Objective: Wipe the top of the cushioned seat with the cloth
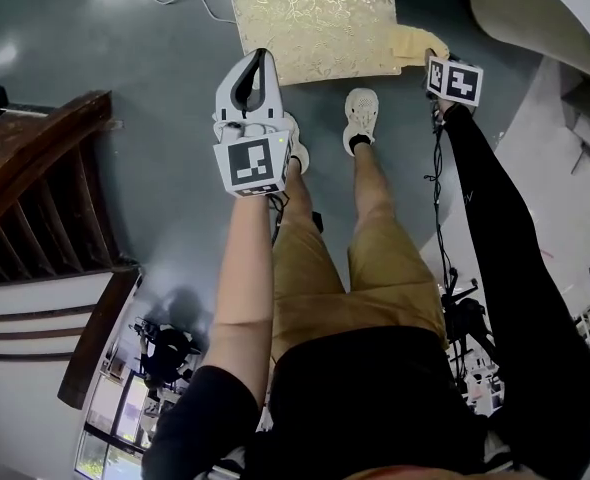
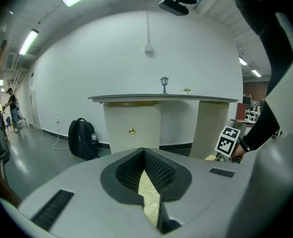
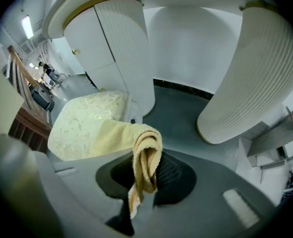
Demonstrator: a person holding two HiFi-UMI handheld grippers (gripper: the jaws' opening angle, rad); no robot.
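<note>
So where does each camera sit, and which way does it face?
Head view: person's head, steeply down onto the cushioned seat; legs, arms, left gripper, right gripper show.
Left gripper view: that gripper, toward a white counter; its jaws show.
Right gripper view: that gripper, toward the seat; jaws pinching the cloth.
Shared: seat, in head and right gripper views.

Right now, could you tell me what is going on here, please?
A person stands over a low cushioned seat on the floor, with a claw in each hand. The right claw is clamped on a yellow cloth, held at the seat's right edge. The left claw is shut and empty, in the air above the seat's near left corner.
</note>
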